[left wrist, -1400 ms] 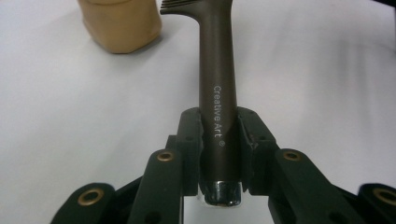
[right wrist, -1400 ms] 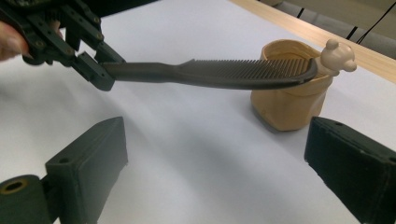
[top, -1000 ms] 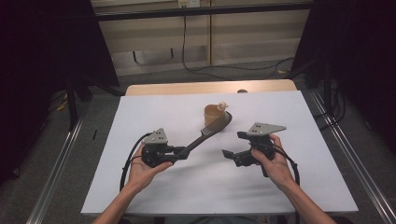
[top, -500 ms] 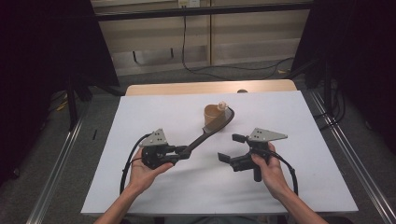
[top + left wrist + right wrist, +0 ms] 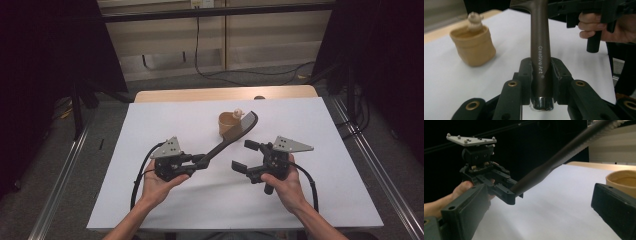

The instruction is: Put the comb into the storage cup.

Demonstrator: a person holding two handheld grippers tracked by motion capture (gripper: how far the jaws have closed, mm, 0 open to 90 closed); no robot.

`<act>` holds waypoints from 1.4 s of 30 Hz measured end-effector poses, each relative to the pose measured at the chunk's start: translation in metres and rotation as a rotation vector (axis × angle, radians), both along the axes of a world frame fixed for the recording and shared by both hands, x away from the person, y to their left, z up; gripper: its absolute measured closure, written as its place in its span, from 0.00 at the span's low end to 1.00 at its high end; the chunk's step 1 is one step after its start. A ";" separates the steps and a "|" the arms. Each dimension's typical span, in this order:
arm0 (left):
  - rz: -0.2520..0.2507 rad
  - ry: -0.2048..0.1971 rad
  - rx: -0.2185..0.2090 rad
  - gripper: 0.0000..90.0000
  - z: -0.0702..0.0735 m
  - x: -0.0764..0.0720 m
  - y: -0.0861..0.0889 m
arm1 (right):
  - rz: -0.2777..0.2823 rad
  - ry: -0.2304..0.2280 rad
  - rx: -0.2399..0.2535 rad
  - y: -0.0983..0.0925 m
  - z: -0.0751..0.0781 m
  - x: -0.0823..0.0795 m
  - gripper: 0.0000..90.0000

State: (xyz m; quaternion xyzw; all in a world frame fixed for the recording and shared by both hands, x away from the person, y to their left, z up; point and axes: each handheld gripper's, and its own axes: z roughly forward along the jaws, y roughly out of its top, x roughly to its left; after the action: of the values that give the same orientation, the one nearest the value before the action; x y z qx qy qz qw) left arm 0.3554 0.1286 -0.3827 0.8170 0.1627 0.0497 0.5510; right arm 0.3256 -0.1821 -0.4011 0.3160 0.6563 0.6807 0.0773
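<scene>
My left gripper is shut on the butt of a long dark brush with "Creative Art" printed on the handle. The brush slants up over the table, and its wide head reaches a tan cup that holds a small pale figure. Just right of the handle my right gripper stands open. Its jaws have just been opening and nothing lies between them. In the right gripper view those jaws frame the left gripper, the brush and the cup's rim.
A white sheet covers the table, with a wooden edge at the far side. Metal rails run along both sides of the table. Dark curtains and floor cables lie beyond it.
The right gripper's jaws have spread a little wider and the hand has shifted slightly toward the brush handle. The left gripper and the brush have stayed put.
</scene>
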 end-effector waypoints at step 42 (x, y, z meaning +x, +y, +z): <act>-0.017 -0.066 -0.047 0.81 0.001 -0.007 -0.009 | 0.048 0.058 0.166 0.024 0.003 0.009 0.63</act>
State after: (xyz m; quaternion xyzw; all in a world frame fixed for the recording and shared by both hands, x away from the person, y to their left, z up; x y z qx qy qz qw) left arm 0.3479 0.1198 -0.3818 0.8032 0.1388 0.0682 0.5753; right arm 0.3350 -0.1581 -0.3980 0.3250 0.6069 0.7251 0.0154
